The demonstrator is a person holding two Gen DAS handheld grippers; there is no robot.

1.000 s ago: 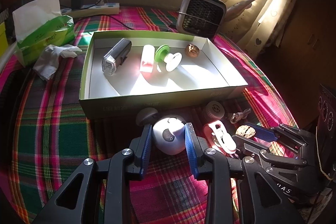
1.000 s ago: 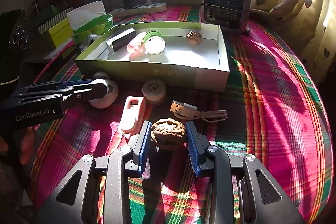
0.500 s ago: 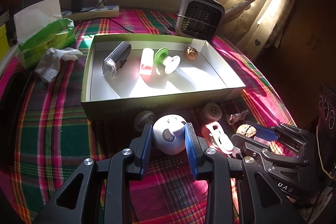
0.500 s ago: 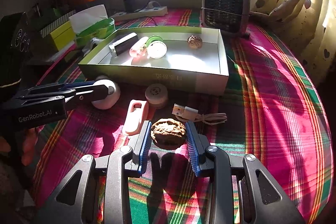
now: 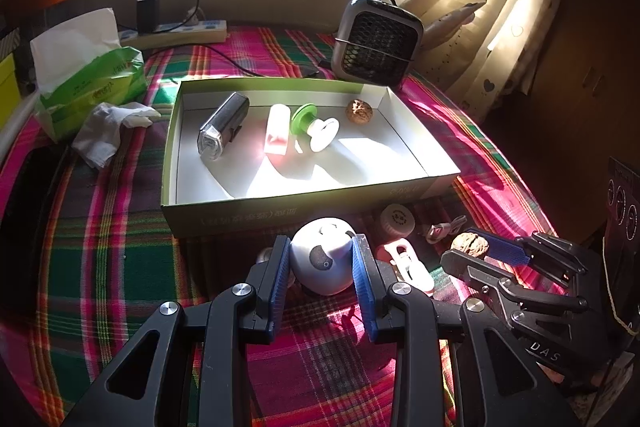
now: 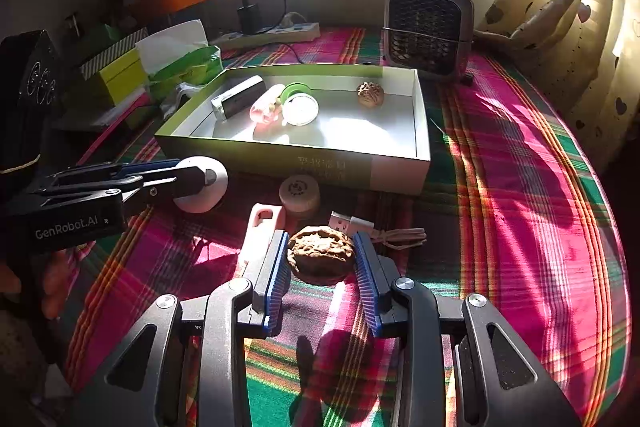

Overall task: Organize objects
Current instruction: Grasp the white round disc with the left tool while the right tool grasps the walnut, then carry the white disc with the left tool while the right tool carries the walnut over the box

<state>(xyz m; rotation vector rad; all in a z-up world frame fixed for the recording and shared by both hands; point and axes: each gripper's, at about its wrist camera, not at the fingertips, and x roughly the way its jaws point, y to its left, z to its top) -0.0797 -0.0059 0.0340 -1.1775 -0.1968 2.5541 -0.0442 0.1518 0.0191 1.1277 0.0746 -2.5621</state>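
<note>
My left gripper (image 5: 320, 259) is shut on a white round gadget (image 5: 322, 261) and holds it above the cloth, just in front of the green-walled box (image 5: 280, 215). My right gripper (image 6: 322, 259) is shut on a walnut (image 6: 321, 255), also lifted; it shows in the left wrist view (image 5: 470, 245) too. The box (image 6: 280, 157) holds a bike light (image 5: 224, 133), a pink tube (image 5: 277, 135), a green-and-white spool (image 5: 314, 125) and another walnut (image 5: 359, 111).
On the plaid cloth before the box lie a pink clip (image 6: 260, 235), a round cream cap (image 6: 299, 191) and a USB cable (image 6: 372, 229). A small heater (image 6: 428, 29), a tissue pack (image 5: 88, 83), crumpled tissue (image 5: 108, 131) and a power strip (image 5: 180, 33) stand behind.
Both grippers have risen and drawn back a little with their objects still held. The box contents have not moved.
</note>
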